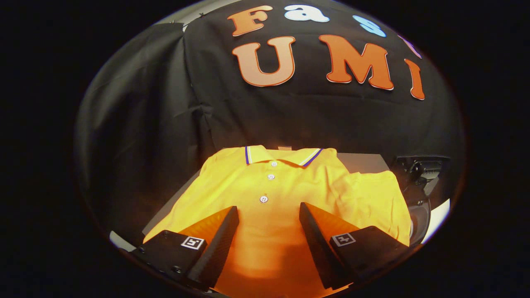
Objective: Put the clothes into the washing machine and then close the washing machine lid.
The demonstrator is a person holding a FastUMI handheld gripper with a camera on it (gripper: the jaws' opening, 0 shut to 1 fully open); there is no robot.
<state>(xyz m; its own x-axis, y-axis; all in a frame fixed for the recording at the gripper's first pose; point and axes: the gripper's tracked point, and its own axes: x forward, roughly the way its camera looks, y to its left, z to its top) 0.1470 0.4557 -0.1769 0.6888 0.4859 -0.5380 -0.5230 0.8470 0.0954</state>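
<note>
The yellow polo shirt (273, 194) lies flat on the grey table (360, 162), spreading between and beyond the fingers of the gripper (269, 215), which stand spread and empty; it looks light, limp, likely best pinched at a bunched fold.

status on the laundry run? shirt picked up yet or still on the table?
Done: nothing visible yet. The yellow polo shirt lies spread flat on the grey table, collar away from the gripper. In hand: the gripper is open, fingers apart over the shirt's lower front, not pinching it. Left: grasp the shirt, load it into the washer, close the lid. A dark machine part sits beyond the shirt's sleeve; I can't identify it.
</note>
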